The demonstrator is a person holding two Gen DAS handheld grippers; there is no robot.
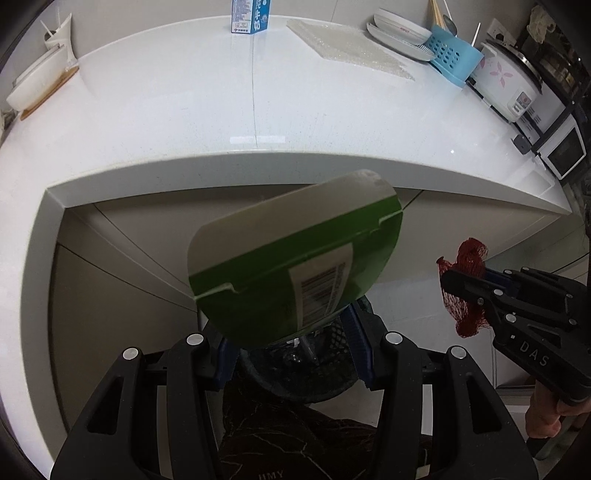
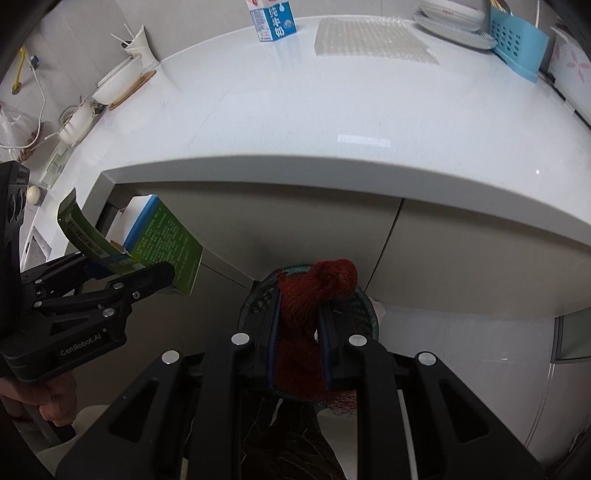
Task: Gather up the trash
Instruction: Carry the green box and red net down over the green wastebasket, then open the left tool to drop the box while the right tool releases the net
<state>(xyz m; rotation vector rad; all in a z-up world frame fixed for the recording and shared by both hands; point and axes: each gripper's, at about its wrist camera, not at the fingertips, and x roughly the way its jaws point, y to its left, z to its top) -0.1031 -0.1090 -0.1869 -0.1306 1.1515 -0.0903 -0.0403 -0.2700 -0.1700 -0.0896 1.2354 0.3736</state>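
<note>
Green carton (image 1: 291,269) clamped in left claw (image 1: 295,354), pads pressing its two sides near the lower end. Its long axis runs straight out from the claw, tilted up toward the white table (image 1: 295,110) edge; barcode label faces the camera, an opened flap sticks out at the near end in the right wrist view. It hangs in the air below and in front of the table edge, above a dark mesh bin (image 1: 325,369) just beyond the claw's fingers.

Red net bag (image 2: 314,317) is pinched in right claw (image 2: 299,339), jaws nearly closed on it. The bunched net runs lengthwise along the fingers, its knotted top poking out past the fingertips, frayed end trailing back below the pads. It sits directly over the bin's rim (image 2: 258,295).

Claws are side by side, well apart, both angled steeply down. Blue milk carton (image 2: 273,20) stands upright far ahead on the table, beside a bubble-wrap sheet (image 2: 369,37).
</note>
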